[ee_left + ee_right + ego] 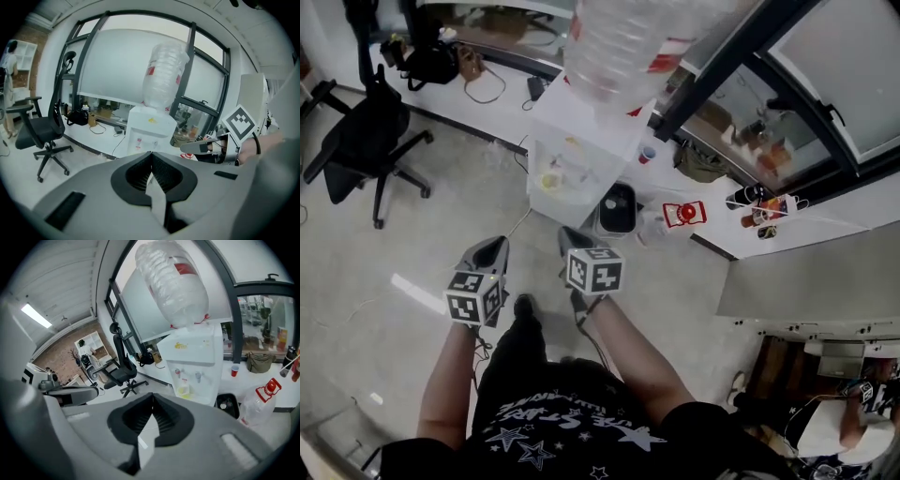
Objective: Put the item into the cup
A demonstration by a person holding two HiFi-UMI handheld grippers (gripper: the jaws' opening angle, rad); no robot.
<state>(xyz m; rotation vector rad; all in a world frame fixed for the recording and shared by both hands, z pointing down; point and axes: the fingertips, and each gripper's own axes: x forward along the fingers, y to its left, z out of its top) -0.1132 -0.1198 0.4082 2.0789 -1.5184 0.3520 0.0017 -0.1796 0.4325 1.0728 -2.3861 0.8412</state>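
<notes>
Before the water dispenser, left gripper and right gripper show jaws pressed together, empty

The water bottle runs off the head view's top edge. The small things on the ledge are too blurred to name.

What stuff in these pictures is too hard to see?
- Water bottle: head view, its top is cut off by the upper edge, and it looks blurred.
- Red cup: head view, too small to see inside.
- Black bin: head view, its contents are dark and tiny.
- The item for the cup: no view shows which thing it is.
</notes>
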